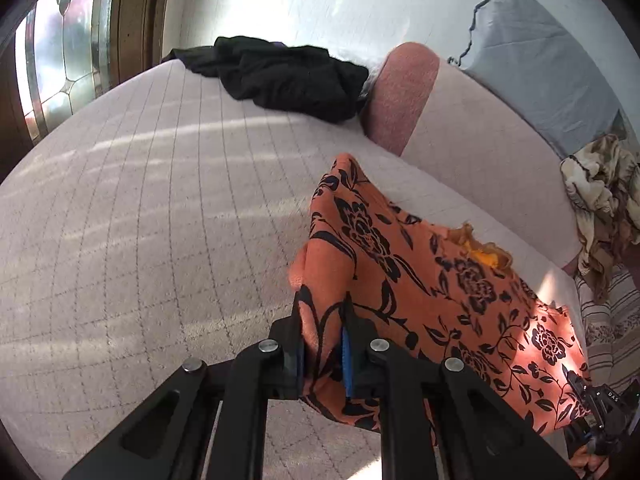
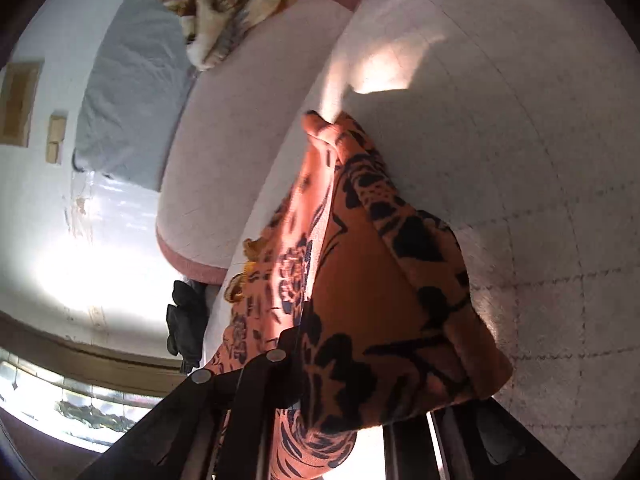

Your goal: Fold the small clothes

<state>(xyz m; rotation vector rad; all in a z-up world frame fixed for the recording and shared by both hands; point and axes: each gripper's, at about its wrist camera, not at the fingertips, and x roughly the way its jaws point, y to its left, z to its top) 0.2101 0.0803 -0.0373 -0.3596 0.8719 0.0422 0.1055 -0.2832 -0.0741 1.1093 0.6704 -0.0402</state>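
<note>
We've got both tongs, left (image 1: pixel 323 354) and right (image 2: pixel 320 364), clamped on corners of the orange cloth (image 1: pixel 432 280), lifted just over the bed (image 1: pixel 140 240), so next we'd carry those corners across to fold it.

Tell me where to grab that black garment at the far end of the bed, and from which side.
Take the black garment by its near edge, coming in low across the open bedspread. It lies crumpled in loose folds, so that raised front fold probably offers a pinchable ridge, while the pink cushion crowds its right side.
</note>
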